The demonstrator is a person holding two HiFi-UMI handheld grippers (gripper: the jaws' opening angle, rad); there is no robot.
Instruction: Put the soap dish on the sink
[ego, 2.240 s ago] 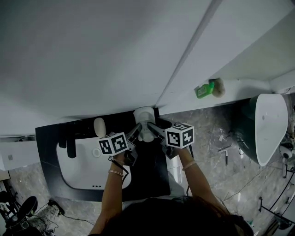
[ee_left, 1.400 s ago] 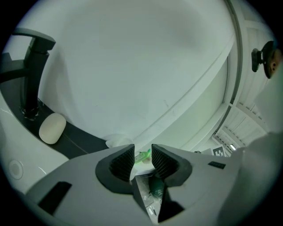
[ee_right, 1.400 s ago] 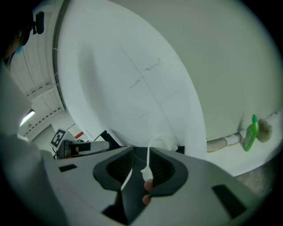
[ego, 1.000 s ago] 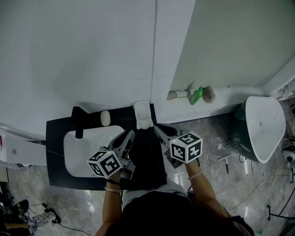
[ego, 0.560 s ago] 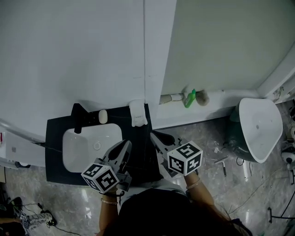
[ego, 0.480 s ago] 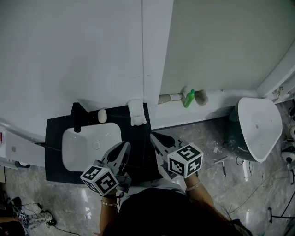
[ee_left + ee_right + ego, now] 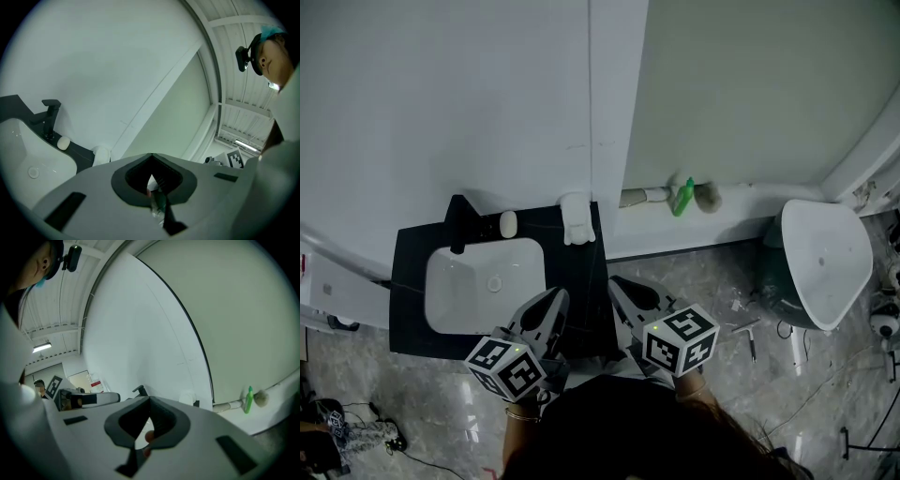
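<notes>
Grey plastic with black pads, the left gripper (image 7: 551,302) sits at the lower middle of the head view, its jaws brought together on nothing after having just been closing. The right gripper (image 7: 621,287), just right of it, is likewise pinched closed and empty, its jaws also having just been closing. Above them in the frame lies the black rectangular vanity top (image 7: 411,323) with its white sunken basin (image 7: 483,281). The task's thing, the white rounded soap dish (image 7: 577,218), stands at the back edge of that top near its right corner. It is to the right of a small cream oval soap bar (image 7: 508,224) and a black angular tap (image 7: 457,221), and well apart from both tools, so the placing looks done. The main risk from here, as I judge it, is the dish's spot: it is close to the counter's right edge, and a careless sweep of the right gripper over that corner could nudge it off. Any re-grip would also fail unless the jaws open first. Farther off, the green plastic bottle (image 7: 682,197) on the pale ledge at upper right looks out of harm's way.
</notes>
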